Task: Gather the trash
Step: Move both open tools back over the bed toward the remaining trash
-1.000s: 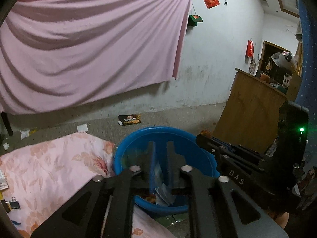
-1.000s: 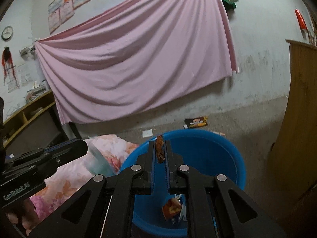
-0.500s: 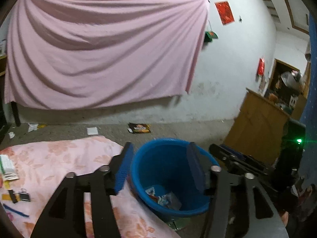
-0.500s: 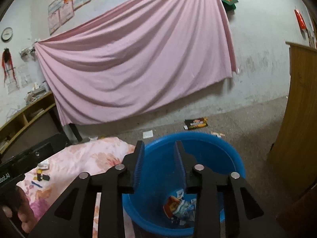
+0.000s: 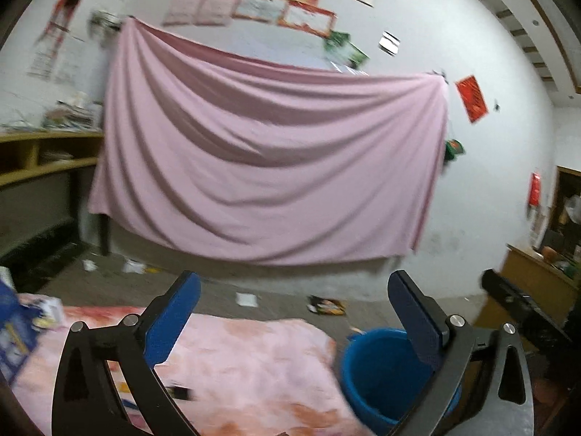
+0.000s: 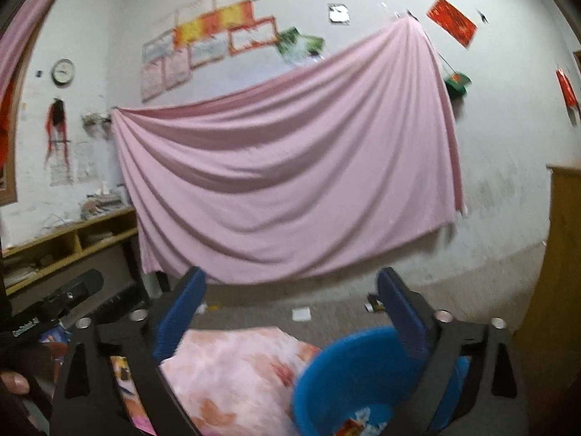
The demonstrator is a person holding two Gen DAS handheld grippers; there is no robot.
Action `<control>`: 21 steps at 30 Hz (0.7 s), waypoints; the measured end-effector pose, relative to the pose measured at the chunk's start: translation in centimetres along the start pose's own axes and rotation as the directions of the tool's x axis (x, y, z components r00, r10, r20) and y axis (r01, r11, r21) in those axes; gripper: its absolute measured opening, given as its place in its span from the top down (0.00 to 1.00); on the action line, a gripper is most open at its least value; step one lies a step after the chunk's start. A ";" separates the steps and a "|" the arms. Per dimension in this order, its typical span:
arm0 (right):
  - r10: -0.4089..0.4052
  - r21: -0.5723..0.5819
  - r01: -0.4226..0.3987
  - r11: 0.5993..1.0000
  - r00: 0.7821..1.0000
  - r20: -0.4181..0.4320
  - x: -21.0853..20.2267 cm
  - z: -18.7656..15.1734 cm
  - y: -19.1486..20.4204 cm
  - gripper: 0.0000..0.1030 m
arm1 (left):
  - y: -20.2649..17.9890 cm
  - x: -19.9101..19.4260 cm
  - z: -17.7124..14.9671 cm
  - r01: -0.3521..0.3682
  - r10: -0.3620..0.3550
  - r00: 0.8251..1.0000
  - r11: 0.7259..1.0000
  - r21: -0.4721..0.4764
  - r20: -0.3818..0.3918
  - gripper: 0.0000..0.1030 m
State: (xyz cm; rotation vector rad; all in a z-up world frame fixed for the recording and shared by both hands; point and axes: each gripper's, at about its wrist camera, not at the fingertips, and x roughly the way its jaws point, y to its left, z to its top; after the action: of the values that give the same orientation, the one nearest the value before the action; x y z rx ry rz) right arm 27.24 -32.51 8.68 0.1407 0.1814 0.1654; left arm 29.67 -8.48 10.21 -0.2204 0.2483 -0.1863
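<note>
A blue plastic bucket point(image 5: 377, 367) stands on the floor at the right end of a table draped in pink floral cloth point(image 5: 250, 359). It also shows in the right wrist view point(image 6: 359, 370), with wrappers point(image 6: 354, 425) lying in its bottom. My left gripper point(image 5: 294, 312) is wide open and empty, raised above the cloth, left of the bucket. My right gripper point(image 6: 290, 309) is wide open and empty, raised above the bucket's left rim. The other hand-held gripper point(image 6: 54, 301) shows at the left of the right wrist view.
A dark snack wrapper point(image 5: 326, 305) and white paper scraps point(image 5: 247, 298) lie on the concrete floor by the wall. Small items point(image 5: 21, 327) lie on the cloth's left end. A wooden cabinet point(image 6: 559, 272) stands right of the bucket. A pink sheet point(image 5: 268, 167) hangs on the wall.
Both grippers opened; the brown scrap left the right gripper's fingers. Both then rose and swung left, away from the bucket, which now sits lower and to the right in both views.
</note>
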 end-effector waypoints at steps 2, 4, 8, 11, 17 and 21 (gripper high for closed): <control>0.034 -0.015 -0.034 0.999 0.998 0.045 -0.3 0.4 1.9 0.00 | 1.6 -1.4 0.6 -0.028 0.028 0.999 1.000 0.001 0.028 0.02; 0.067 -0.038 -0.065 0.997 0.995 0.073 -0.4 0.7 3.8 0.00 | 3.5 -2.9 1.3 -0.061 0.060 0.997 0.998 0.008 0.056 0.02; 0.129 -0.071 -0.120 0.990 0.983 0.134 -0.5 0.5 7.2 0.00 | 6.4 -5.9 1.4 -0.130 0.126 0.985 0.991 0.025 0.118 0.02; 0.169 -0.107 -0.151 0.983 0.968 0.183 -1.1 -0.1 9.8 0.00 | 8.4 -7.6 1.0 -0.172 0.166 0.974 0.985 0.029 0.157 0.02; 0.239 -0.165 -0.206 0.965 0.945 0.222 -1.0 -1.3 13.7 0.00 | 12.2 -9.6 0.3 -0.239 0.233 0.954 0.971 0.012 0.191 0.02; 0.260 -0.194 -0.224 0.955 0.947 0.189 0.2 -2.3 15.3 0.00 | 13.6 -9.6 -0.5 -0.265 0.259 0.950 0.964 0.014 0.173 0.02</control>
State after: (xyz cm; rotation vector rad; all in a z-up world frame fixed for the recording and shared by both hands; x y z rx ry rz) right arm 24.71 -17.29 8.79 0.0092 -0.0655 0.4090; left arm 22.56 6.45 8.68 -0.1631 0.1021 0.0920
